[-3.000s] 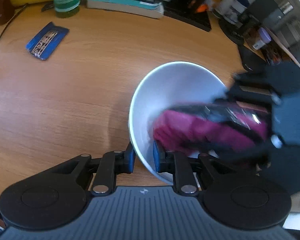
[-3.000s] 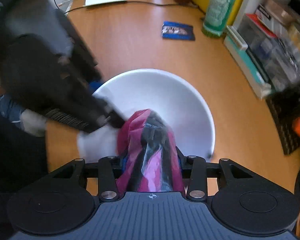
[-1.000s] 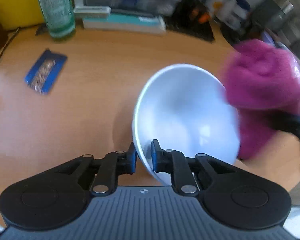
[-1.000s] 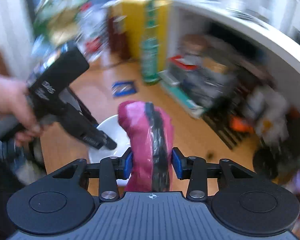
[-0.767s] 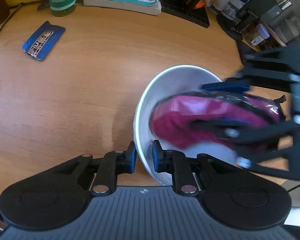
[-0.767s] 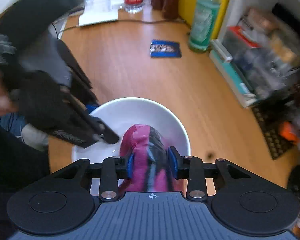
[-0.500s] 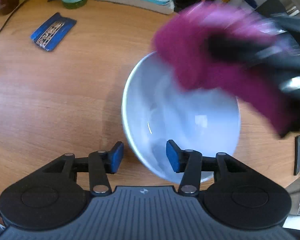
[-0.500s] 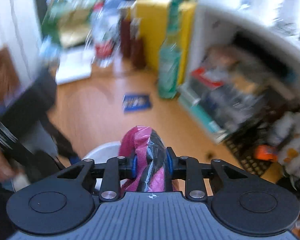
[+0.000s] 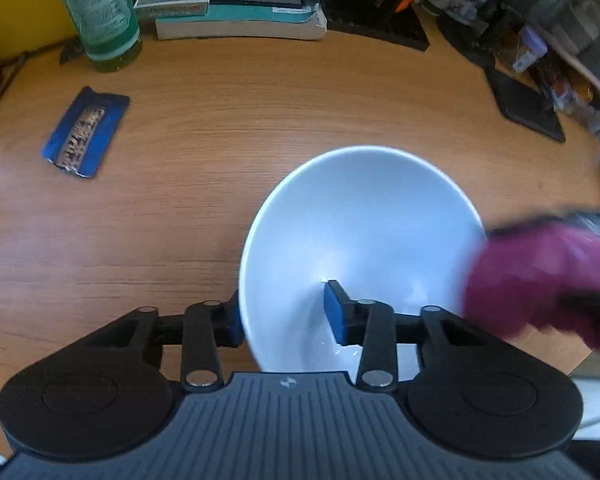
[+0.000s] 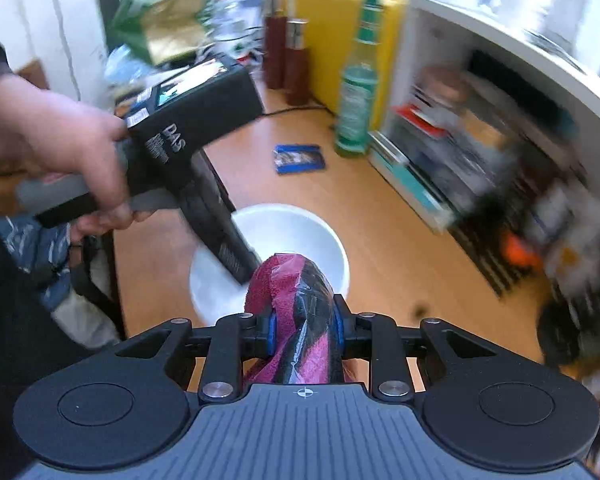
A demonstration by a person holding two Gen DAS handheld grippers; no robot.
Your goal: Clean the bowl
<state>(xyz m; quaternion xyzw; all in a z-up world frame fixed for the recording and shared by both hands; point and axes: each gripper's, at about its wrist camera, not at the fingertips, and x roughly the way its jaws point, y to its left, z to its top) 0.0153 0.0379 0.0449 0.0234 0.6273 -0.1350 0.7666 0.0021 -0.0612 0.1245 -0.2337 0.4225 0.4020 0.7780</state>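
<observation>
Centrally, a round white ceramic bowl (image 9: 364,240) is seen resting on the wooden worktop (image 9: 220,128), near its front edge. Its near rim is straddled by the left gripper (image 9: 284,316), whose blue-padded fingers (image 9: 334,312) are spread apart, one outside the wall and one inside the bowl; contact with the rim cannot be told for certain. A magenta terry cloth wrapped partly in clear plastic (image 10: 296,312) is clamped between the narrowed fingers of the right gripper (image 10: 304,328), and it is held above the worktop, just beside the right rim of the bowl rather than inside it; in the left wrist view it appears blurred. The left gripper's black handle is gripped by a person's hand (image 10: 60,152). Farther back on the worktop, a flat blue foil packet (image 9: 86,136) lies well apart from the bowl. Behind it a green plastic bottle (image 9: 100,12) stands upright, beside stacked books (image 9: 236,16) at the rear edge. Two dark red cylindrical containers (image 10: 288,60) are seen before a yellow box (image 10: 332,32).
</observation>
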